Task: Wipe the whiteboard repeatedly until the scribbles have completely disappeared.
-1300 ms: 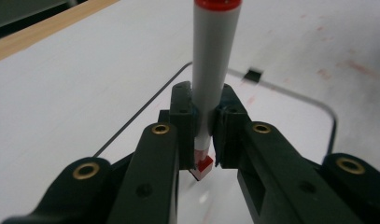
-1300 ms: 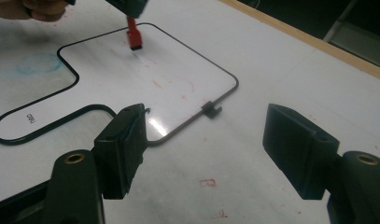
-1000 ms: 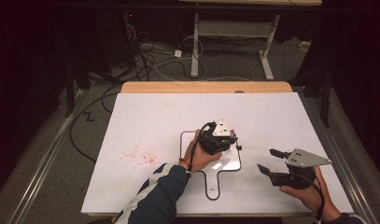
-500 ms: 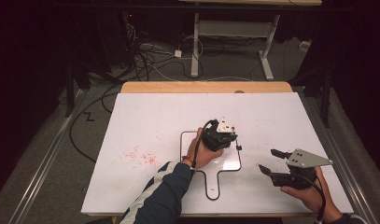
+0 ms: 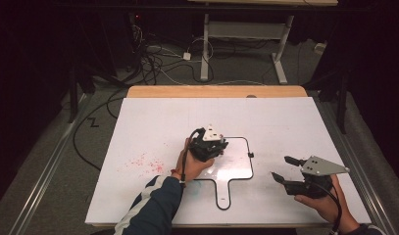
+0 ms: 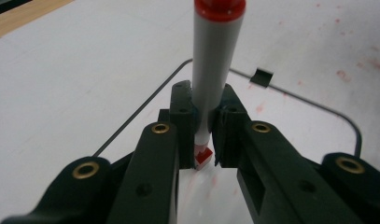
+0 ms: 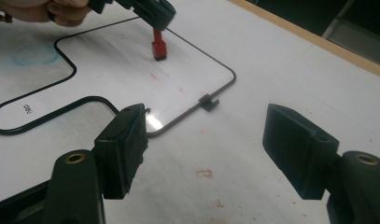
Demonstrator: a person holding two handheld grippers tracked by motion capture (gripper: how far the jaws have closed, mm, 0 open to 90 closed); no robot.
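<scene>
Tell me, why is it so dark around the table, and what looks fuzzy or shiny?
High view: light falls on the white table while the floor and room behind stay dark. Left gripper view: the jaws at the bottom and the top of the marker look soft, too close to the lens. Right gripper view: a small bright glare sits on the board near its dark rim, and the near jaws are a bit blurred.

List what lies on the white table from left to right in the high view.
Red smudges → left claw shut on the red marker → small black clip on the paddle-shaped board's outline → right claw, open.
</scene>
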